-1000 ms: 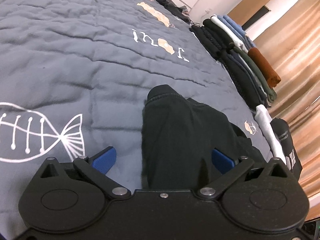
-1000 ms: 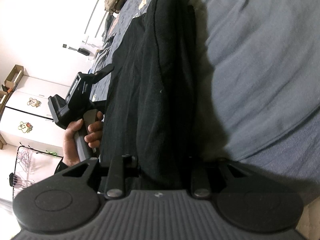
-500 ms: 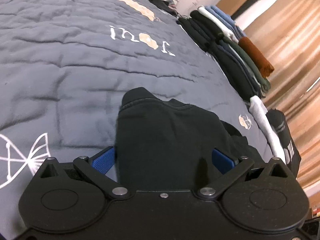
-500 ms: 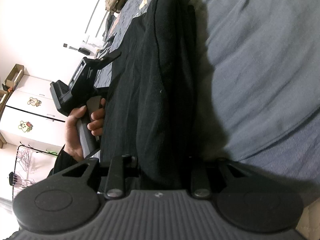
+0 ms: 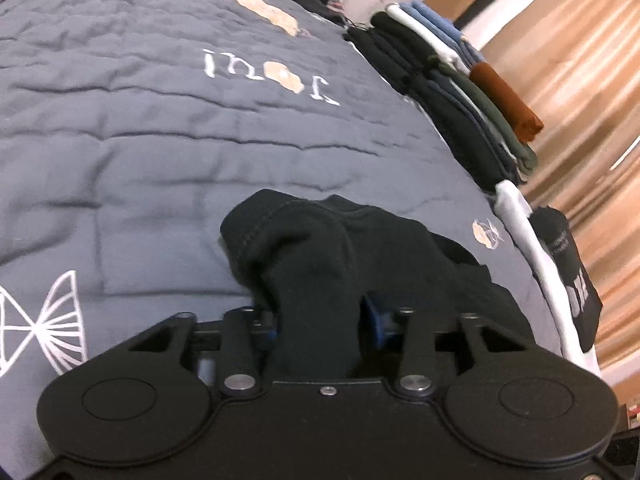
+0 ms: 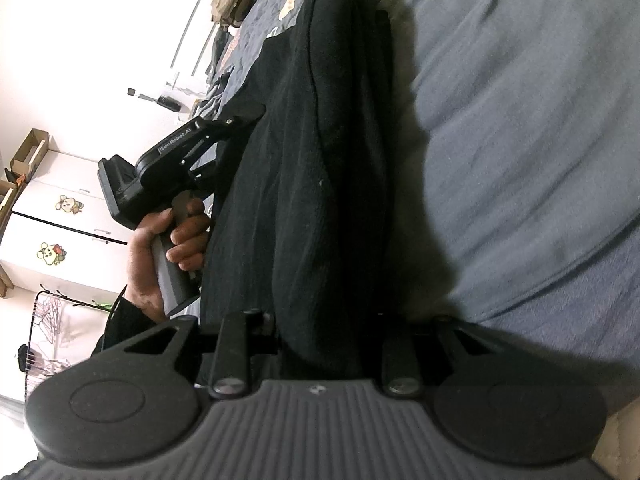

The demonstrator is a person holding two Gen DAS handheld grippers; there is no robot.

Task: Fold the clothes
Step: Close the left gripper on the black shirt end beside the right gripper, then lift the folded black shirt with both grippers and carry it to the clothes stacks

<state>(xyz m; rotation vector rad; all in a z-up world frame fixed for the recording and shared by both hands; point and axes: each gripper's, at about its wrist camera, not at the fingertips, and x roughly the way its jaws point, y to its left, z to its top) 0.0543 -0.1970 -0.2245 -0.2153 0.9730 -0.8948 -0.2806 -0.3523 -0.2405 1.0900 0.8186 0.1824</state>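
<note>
Left claw (image 5: 318, 316): closed on a bunched fold of the black garment (image 5: 340, 256), with the blue pads (image 5: 374, 314) pressed against the fabric on both sides at lower centre of the left wrist view. The stitched hem of the garment curls over above the claw, and the remaining fabric spreads toward the lower right of that frame across the grey quilted bedcover (image 5: 160, 128). The bedcover carries a white fish-skeleton print (image 5: 48, 320) at the left edge and white lettering at upper centre. A stack of folded clothes (image 5: 452, 92) lies along the edge of the bed at upper right, topped by a rust-brown item, with a white item and a black printed item lying nearer the camera. Right claw (image 6: 328, 344): closed on the opposite end of the black garment, which runs as a long folded band from the bottom centre to the top centre of the right wrist view, lying on the bedcover. At centre left of that view, a person's hand (image 6: 160, 252) grips the handle of the left claw, whose tip touches the garment edge. White cabinets (image 6: 52, 216) with cartoon stickers occupy the left edge.
</note>
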